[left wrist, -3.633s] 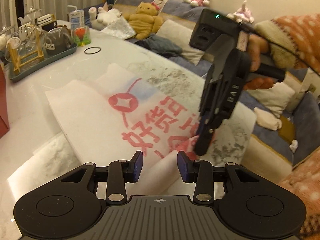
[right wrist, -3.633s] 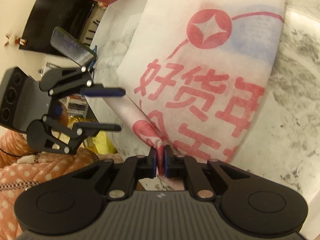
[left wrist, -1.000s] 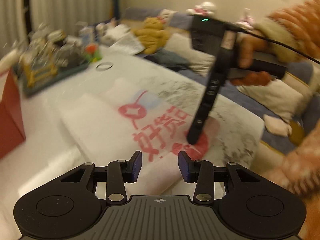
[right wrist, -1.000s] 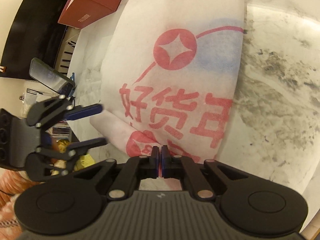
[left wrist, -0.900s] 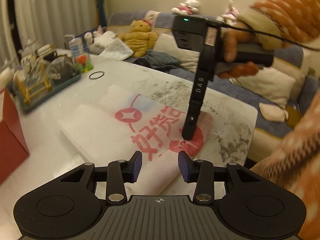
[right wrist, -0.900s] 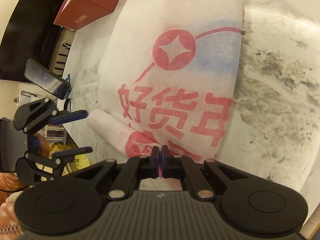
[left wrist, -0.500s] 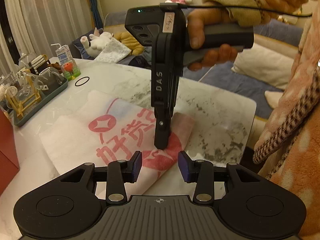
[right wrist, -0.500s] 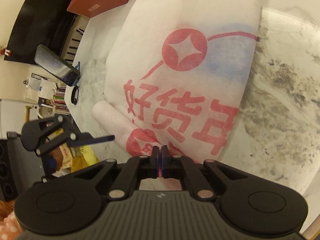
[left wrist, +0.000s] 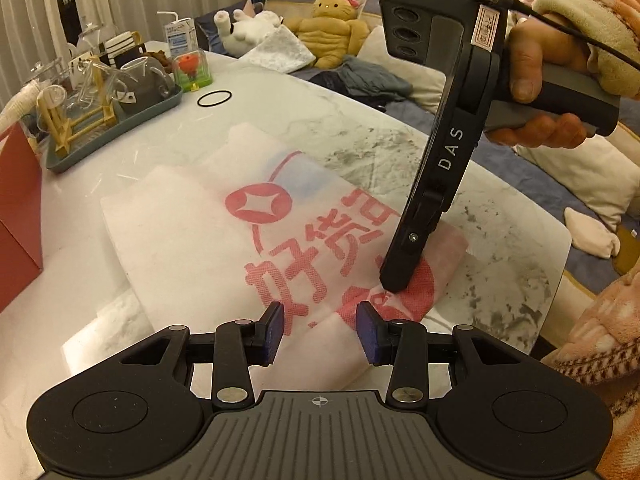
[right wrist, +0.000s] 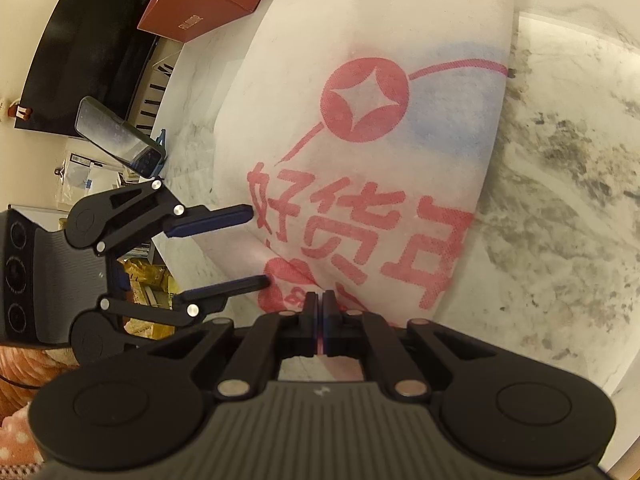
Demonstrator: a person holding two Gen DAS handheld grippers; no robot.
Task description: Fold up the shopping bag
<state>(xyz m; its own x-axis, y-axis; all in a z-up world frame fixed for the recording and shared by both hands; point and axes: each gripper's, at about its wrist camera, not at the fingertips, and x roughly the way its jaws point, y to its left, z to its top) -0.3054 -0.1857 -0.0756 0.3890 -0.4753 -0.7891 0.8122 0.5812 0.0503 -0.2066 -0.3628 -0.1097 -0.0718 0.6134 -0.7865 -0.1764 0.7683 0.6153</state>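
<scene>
The white shopping bag with red print lies flat on the marble table, its near end folded over in a soft roll. My right gripper is shut on that folded end, pink fabric showing between the pads. In the left wrist view the right gripper comes down from the upper right, held by a hand. My left gripper is open, its fingers reaching to the bag's side edge beside the fold. Fabric lies under the gap, and the pads do not press it.
A red box stands at the table's left. A tray of glassware, a juice carton and a black ring sit at the far side. A phone leans near the edge. A sofa with plush toys lies beyond.
My left gripper has swung in toward the bag's folded end and now sits close beside the right gripper. The right gripper has stayed shut on the fold.
</scene>
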